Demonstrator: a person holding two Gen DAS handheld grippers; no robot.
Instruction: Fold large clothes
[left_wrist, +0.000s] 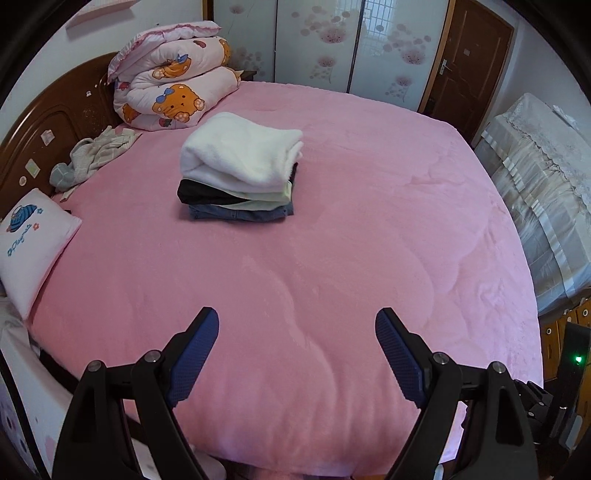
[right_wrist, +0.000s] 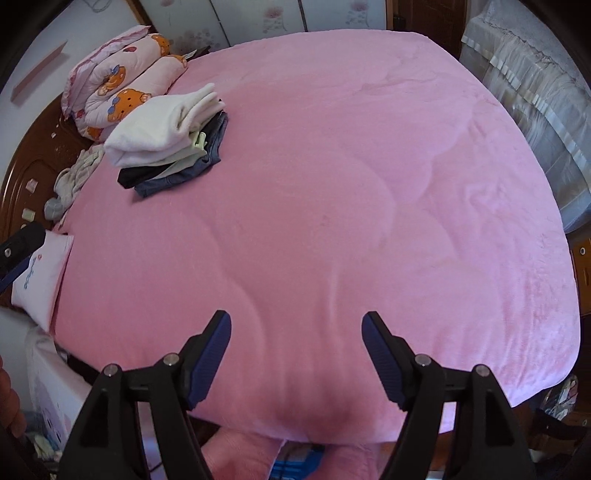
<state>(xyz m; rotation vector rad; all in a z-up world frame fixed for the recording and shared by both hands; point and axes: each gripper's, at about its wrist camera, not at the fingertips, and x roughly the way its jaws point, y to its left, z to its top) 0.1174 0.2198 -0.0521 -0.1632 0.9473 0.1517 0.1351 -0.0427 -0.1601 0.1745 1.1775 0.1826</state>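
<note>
**Both claws spread above a pink bed, folded stack lying ahead**

Above the near edge of the pink blanket (left_wrist: 332, 258), the left gripper (left_wrist: 297, 325) hangs with its blue-padded fingers (left_wrist: 195, 354) spread wide, nothing between them. The right gripper (right_wrist: 295, 328) is likewise splayed apart and empty over the same blanket (right_wrist: 351, 184).

Well ahead of the left claw and a little to its left sits the stack of folded clothes (left_wrist: 240, 170): a thick white fleece piece on top, then black and pale green layers, with denim at the bottom. From the right claw the stack (right_wrist: 166, 136) lies far ahead and clearly off to the left.

Beyond the stack, against the wooden headboard (left_wrist: 48, 125), rests a rolled quilt (left_wrist: 173, 77) printed with orange bears. Left of the stack, a crumpled grey-and-white garment (left_wrist: 92, 155) lies unfolded by the headboard. A small embroidered pillow (left_wrist: 33, 243) sits at the left claw's far left, on the bed's edge. To the right, a lace-covered piece of furniture (left_wrist: 535, 177) stands beside the bed.
</note>
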